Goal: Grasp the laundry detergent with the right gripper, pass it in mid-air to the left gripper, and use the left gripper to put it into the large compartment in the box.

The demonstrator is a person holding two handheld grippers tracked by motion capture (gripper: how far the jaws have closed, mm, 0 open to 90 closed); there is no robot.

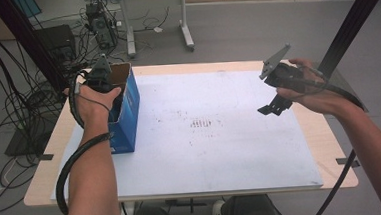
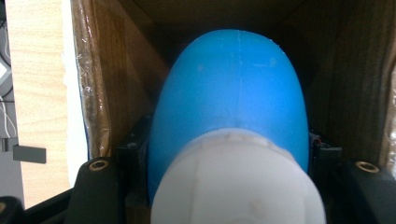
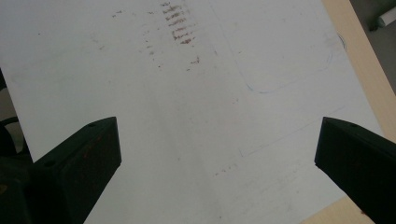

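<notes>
A blue box [image 1: 128,111] with an open cardboard top stands upright at the left end of the white board [image 1: 221,155]. My left gripper [image 1: 106,85] reaches down into it from above. In the left gripper view its jaws press on both sides of a rounded blue object with a white end [image 2: 233,107], deep between the box's brown inner walls [image 2: 98,93]. My right gripper [image 1: 272,107] hangs above the right part of the board. Its black jaws stand far apart with bare board between them in the right gripper view [image 3: 217,149].
The board lies on a light wooden table [image 1: 333,144] and carries faint reddish smudges [image 1: 202,123] at its middle. Beyond the table are a desk frame, cables and equipment on the floor. A black post [image 1: 351,22] rises at the right.
</notes>
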